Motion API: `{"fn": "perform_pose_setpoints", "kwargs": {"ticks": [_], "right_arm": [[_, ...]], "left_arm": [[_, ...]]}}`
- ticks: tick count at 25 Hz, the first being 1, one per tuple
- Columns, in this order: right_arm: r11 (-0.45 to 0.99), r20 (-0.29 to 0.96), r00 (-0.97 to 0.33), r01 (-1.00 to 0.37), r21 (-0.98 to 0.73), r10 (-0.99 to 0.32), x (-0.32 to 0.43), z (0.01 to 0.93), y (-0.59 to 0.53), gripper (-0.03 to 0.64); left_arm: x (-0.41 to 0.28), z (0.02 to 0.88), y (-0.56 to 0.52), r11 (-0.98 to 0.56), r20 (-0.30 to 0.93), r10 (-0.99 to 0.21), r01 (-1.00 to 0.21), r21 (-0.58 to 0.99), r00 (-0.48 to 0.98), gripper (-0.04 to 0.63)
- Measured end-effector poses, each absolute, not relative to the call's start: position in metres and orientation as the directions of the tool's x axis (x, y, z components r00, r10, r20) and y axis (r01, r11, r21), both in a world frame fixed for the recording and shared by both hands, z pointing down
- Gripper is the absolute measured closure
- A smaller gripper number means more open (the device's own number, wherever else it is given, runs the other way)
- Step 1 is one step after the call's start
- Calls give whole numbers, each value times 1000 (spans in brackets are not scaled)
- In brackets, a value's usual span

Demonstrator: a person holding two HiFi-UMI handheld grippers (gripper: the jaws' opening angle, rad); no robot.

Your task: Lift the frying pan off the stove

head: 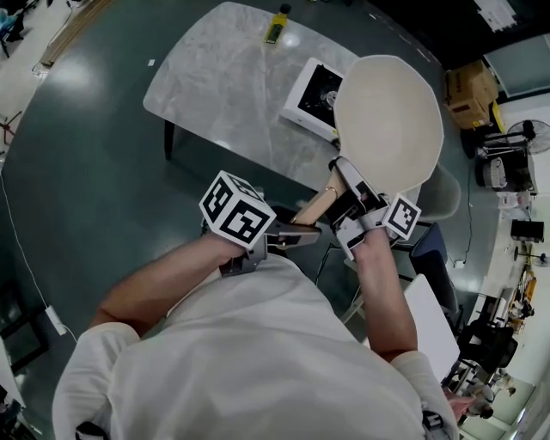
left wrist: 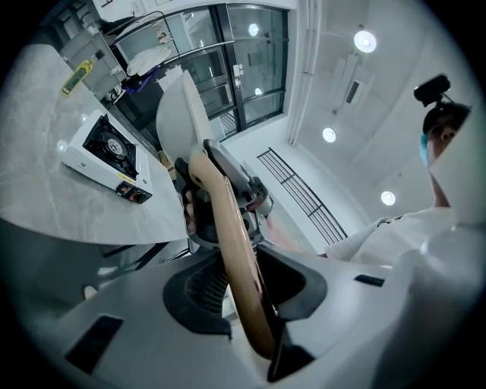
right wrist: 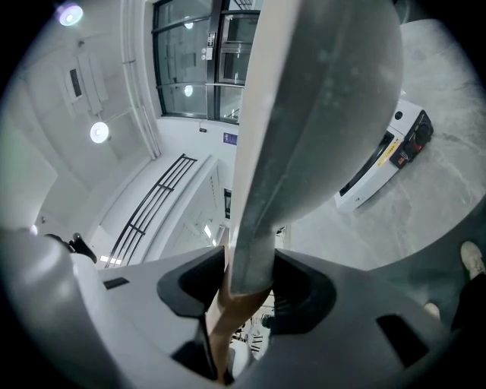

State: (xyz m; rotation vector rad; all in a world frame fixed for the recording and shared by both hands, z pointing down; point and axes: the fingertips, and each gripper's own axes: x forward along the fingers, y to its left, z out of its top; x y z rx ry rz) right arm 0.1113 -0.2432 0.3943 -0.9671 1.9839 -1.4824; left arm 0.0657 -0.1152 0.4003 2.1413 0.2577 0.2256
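Table (head: 206,86): marble top below the load. If you lose the pan from here, it lands on the top or on its near edge. I judge damage to either likely.
Pan (head: 387,120): held in the air, clear of the stove, with its cream face turned towards you. It hangs over the table's near side, beside the stove's corner. The lift looks complete. The main hazard is the pan's weight, which sits well out beyond both grips and can lever it downward.
Stove (head: 311,94): stands on the table under and beyond the pan, not touching it. A careless swing or dip of the pan could clip its corner.
Right gripper (right wrist: 247,292): you have it clamped on the neck, where grey metal meets wood. It is nearest the pan and likely carries most of the load. The neck tapers and looks smooth, so it could slide out if you ease off.
Left gripper (left wrist: 243,296): its jaws are closed narrow on the handle's near end. The grip sits close to the tip, so a small shift outward could lose it.
Handle (head: 316,206): rounded wood. It could roll in the pads and tip the pan sideways.
Bottle (head: 276,26): at the far edge, well apart. No concern.
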Motion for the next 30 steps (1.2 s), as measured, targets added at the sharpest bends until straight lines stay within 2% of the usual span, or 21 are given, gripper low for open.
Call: {"fn": "perform_pose_setpoints", "kwargs": {"ticks": [30], "right_arm": [[154, 41, -626, -255, -955, -779, 94, 399, -242, 433]], "left_arm": [[44, 402, -115, -526, 53, 297, 117, 842, 953, 474]]}}
